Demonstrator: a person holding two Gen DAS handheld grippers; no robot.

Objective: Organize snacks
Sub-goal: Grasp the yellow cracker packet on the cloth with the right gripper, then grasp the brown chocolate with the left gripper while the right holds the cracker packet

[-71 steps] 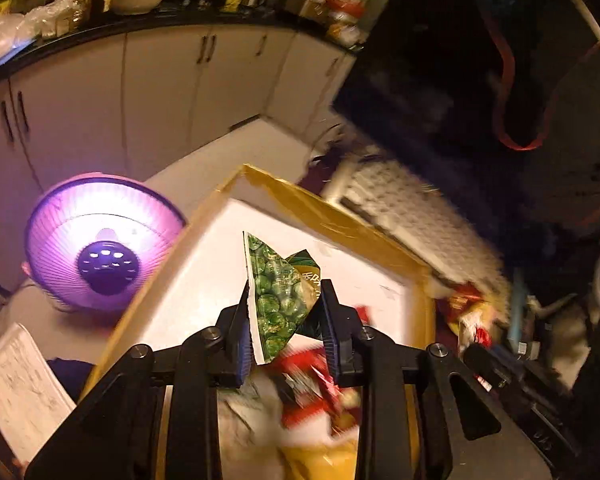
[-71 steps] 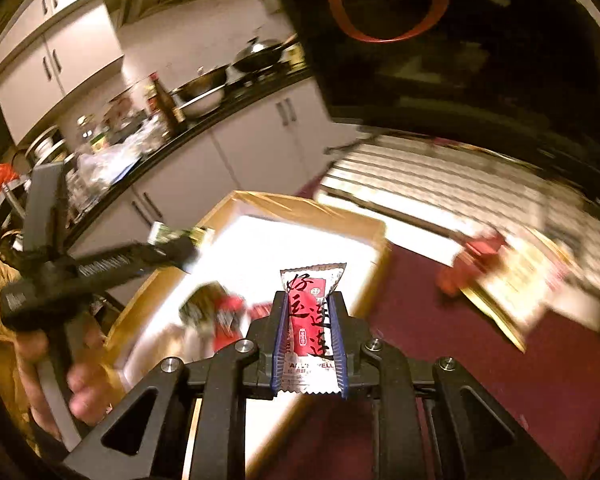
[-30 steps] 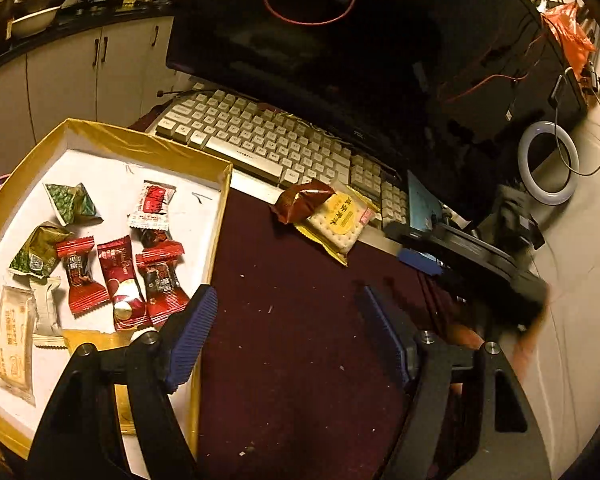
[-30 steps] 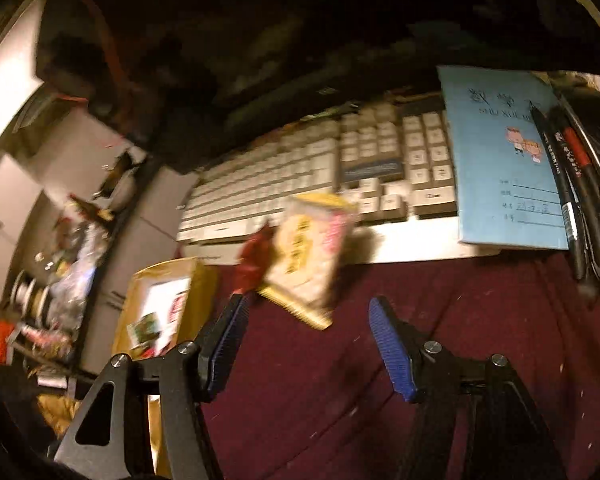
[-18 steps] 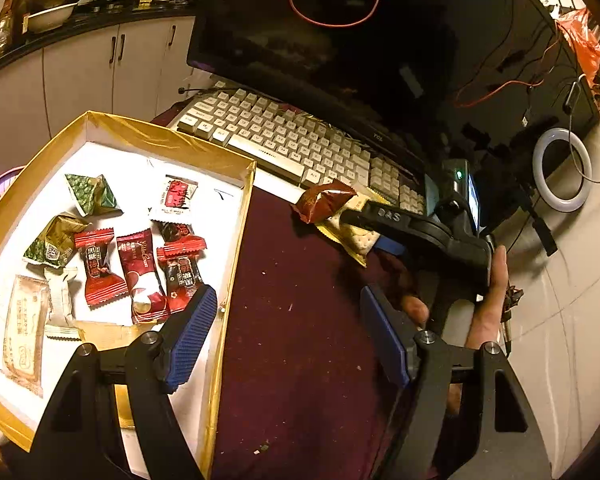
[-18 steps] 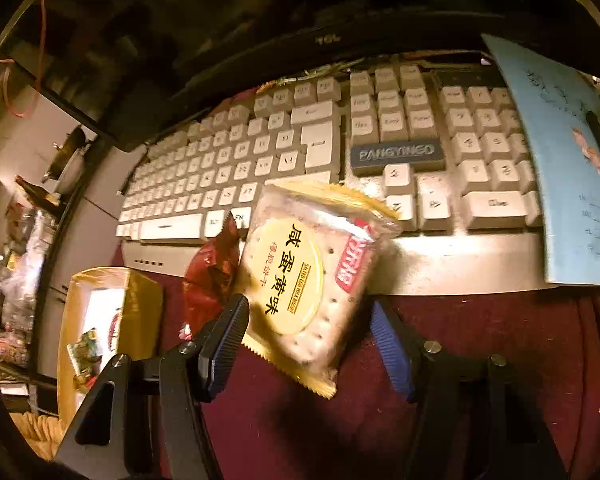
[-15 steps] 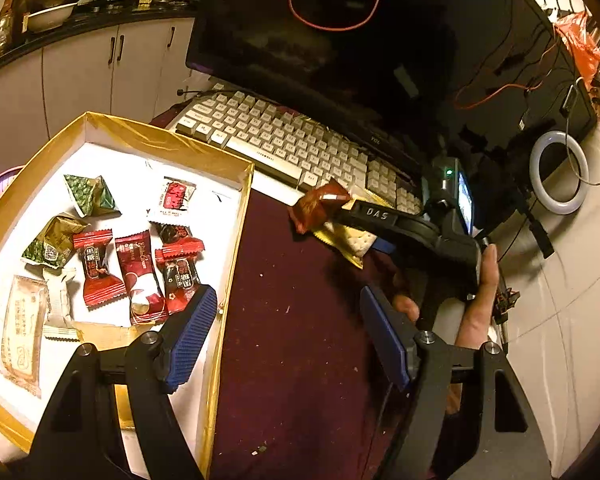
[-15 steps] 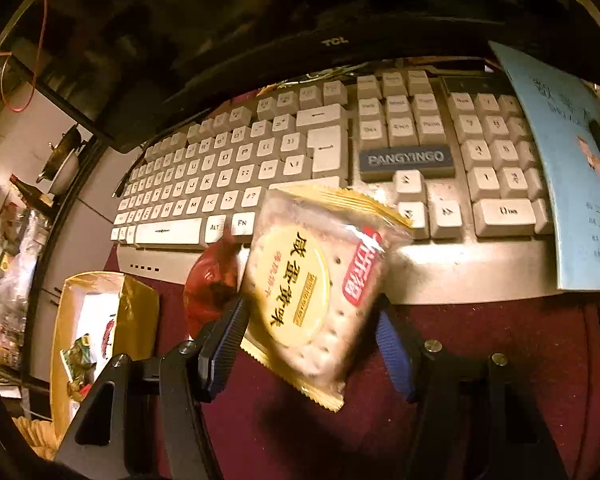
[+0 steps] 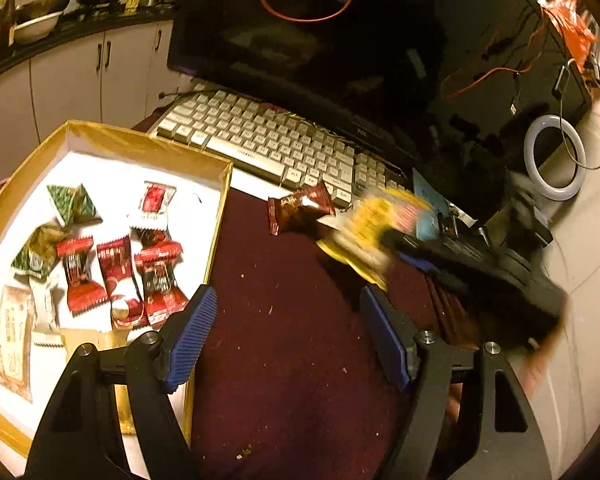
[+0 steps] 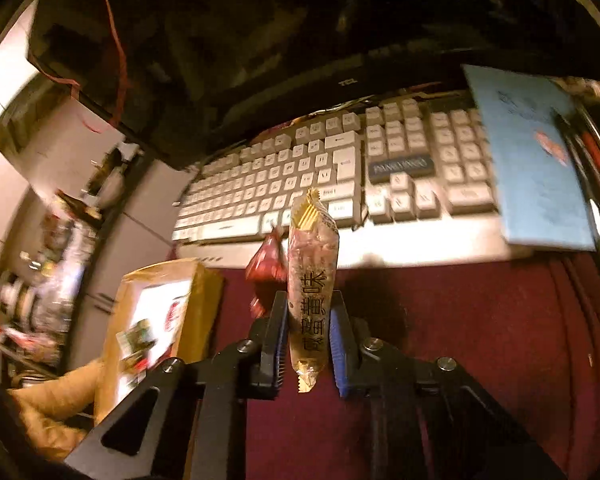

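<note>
Before you lies a desk covered in dark maroon cloth (image 9: 284, 320), speckled with pale crumbs. A beige keyboard (image 9: 268, 140) sits at its far edge, just in front of a large black monitor (image 9: 360, 40) whose screen is dark. An orange-red cable (image 9: 300, 16) loops across the monitor. To your right, a white ring light (image 9: 556, 160) lies on a pale surface. A blue booklet (image 10: 532, 160) overlaps the keyboard's right end. Behind, on your left, white cabinets (image 9: 68, 76) stand under a dark counter (image 9: 76, 24) bearing pots. Lighting is warm and dim.
</note>
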